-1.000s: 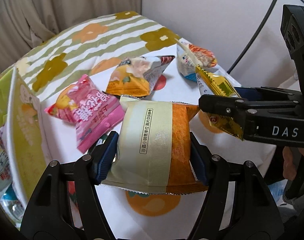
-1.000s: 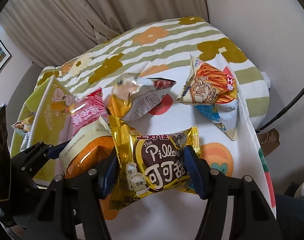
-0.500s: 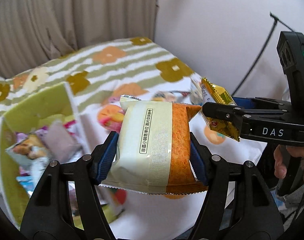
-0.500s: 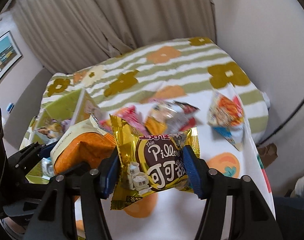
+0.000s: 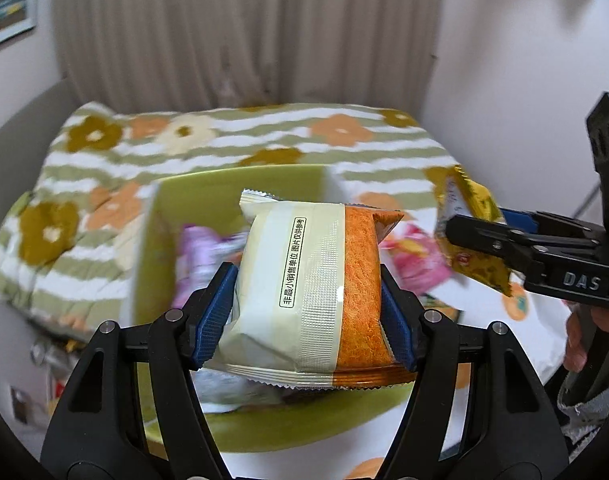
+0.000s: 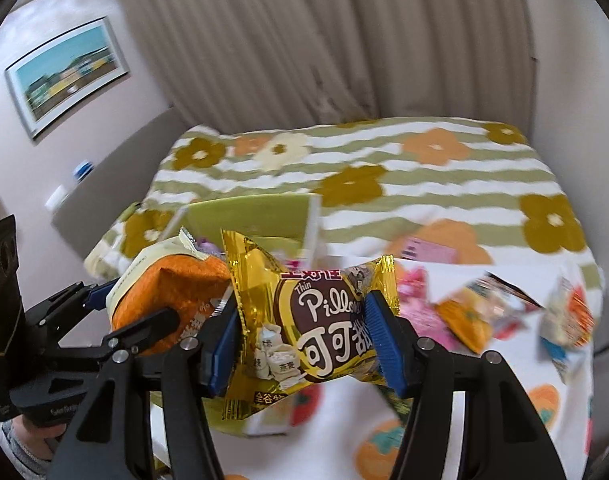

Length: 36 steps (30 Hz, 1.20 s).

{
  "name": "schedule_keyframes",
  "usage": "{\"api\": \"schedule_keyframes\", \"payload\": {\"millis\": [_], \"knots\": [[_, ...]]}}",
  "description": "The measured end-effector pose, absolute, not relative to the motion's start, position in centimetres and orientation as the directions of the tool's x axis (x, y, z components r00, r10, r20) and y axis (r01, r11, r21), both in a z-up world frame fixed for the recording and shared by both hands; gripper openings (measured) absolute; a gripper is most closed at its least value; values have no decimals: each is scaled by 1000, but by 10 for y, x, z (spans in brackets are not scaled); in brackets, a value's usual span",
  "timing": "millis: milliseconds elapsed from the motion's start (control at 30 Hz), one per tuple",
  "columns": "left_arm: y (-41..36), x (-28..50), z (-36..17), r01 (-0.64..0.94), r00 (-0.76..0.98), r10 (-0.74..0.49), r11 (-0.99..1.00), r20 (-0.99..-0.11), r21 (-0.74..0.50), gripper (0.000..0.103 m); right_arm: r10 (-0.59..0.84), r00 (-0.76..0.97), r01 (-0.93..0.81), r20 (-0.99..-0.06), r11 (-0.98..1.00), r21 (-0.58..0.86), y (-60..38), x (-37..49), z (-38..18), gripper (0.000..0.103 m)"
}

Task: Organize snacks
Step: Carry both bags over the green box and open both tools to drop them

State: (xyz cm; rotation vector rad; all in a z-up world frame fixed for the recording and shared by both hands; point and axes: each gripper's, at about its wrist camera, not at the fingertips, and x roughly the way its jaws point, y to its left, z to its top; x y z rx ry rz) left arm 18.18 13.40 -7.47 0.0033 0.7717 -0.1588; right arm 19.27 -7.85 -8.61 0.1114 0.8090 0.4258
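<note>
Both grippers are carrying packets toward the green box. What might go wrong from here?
1. The left gripper and right gripper travel close together; the orange-and-cream packet and gold packet nearly touch and could collide over the green box.
2. The box already holds snacks, so a dropped packet may land on its rim or spill out.

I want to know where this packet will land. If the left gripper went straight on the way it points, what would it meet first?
Most likely the green box: the left gripper, shut on the cake packet, points into its open inside, where a purple packet lies. Depth is uncertain.
</note>
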Motion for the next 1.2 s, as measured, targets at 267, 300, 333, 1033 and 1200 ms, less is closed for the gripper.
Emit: {"api": "schedule_keyframes", "payload": {"millis": [267, 300, 333, 1033, 1200], "knots": [[207, 189, -110, 8, 652, -53, 998, -756, -63, 66, 473, 556, -421, -683, 869, 259, -12, 197, -94, 55], [213, 191, -117, 2, 638, -58, 997, -768, -75, 68, 473, 549, -428, -689, 867, 255, -5, 196, -96, 55], [218, 193, -121, -4, 633, -63, 996, -772, -85, 72, 473, 545, -431, -693, 866, 252, 0, 195, -97, 55], [261, 152, -121, -55, 635, -64, 990, -770, -128, 103, 407, 461, -430, -789, 880, 203, 43, 187, -127, 55], [267, 150, -128, -59, 627, -73, 988, -775, -141, 103, 383, 415, -423, -826, 884, 197, 57, 191, -146, 66]]}}
